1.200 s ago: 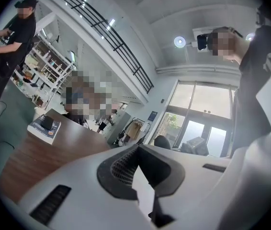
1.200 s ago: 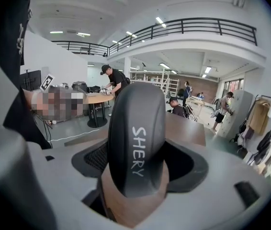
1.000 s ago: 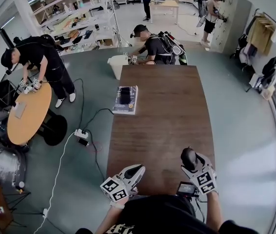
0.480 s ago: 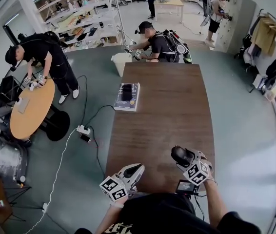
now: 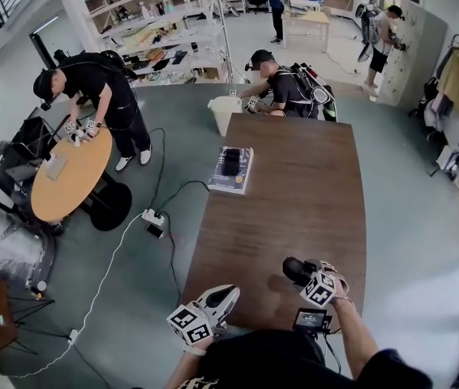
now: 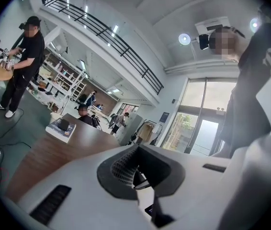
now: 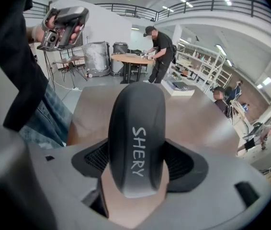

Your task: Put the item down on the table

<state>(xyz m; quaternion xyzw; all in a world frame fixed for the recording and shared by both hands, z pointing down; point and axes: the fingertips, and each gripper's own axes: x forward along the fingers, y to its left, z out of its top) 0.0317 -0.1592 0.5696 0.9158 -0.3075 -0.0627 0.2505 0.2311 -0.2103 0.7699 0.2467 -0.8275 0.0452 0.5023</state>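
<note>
"Black, rounded, white letters on it: what does the right gripper (image 5: 302, 272) have hold of?"

"A black case (image 7: 136, 143), with SHERY printed along its back. The jaws are closed on its two sides, and it sticks out forward past them."

"Where is the case, measured against the table?"

"It is over the near end of the brown wooden table (image 5: 294, 193), towards the right corner. The head view shows a dark shadow on the wood just beside it. Whether its underside touches the wood cannot be told."

"And the left gripper (image 5: 223, 297)?"

"Its jaws are drawn together with nothing between them. It sits at the near edge of the table, left of the other gripper and apart from it, with its tips pointing up the table."

"Does anything else lie on the wood?"

"A book (image 5: 231, 171) lies flat at the left edge, further up, and a small black thing (image 5: 230, 161) rests on top of it."

"What is beyond the table?"

"A person in black (image 5: 282, 87) bends over the far end, near a white bin (image 5: 224, 113). Another person (image 5: 92, 96) leans over a round wooden table (image 5: 71, 177) at the left. A white power strip (image 5: 153, 217) lies on the grey floor between the two tables, and cables run from it."
</note>
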